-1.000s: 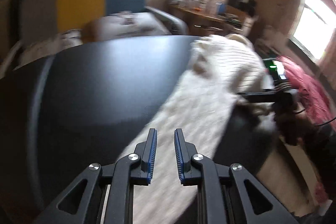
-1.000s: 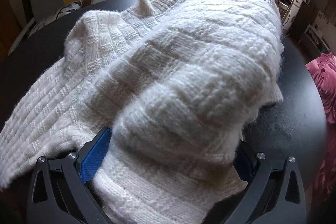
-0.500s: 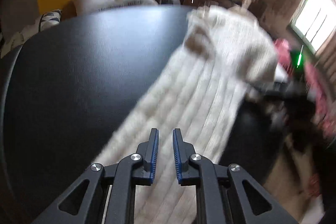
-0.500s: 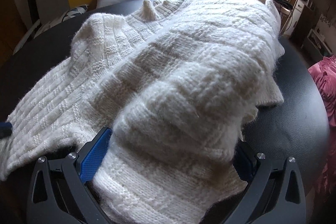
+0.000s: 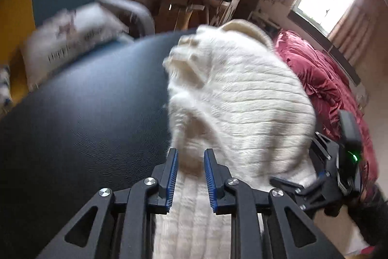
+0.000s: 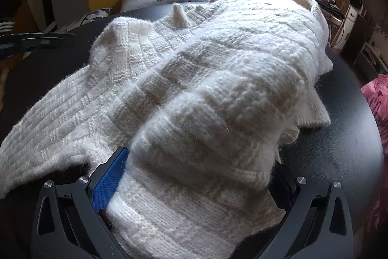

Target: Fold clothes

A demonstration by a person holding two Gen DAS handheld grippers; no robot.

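Right wrist view shows my right gripper (image 6: 194, 176) spread wide around the soft, floppy sweater (image 6: 206, 89), best pinched at its six o'clock hem, while my left gripper (image 5: 189, 176) is opening, narrow, over the sleeve.

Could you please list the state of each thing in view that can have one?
White knitted sweater: bunched in a heap on the black table, one strip trailing flat.
Left gripper: jaws opening, over that strip, nothing pinched.
Right gripper: jaws spread wide around a thick fold of the sweater.

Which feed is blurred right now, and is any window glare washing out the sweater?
Left wrist view: motion-smeared, sweater and cushion soft, window blown out but off the knit. Right wrist view: sharp, even light, stitches clear on the sweater.
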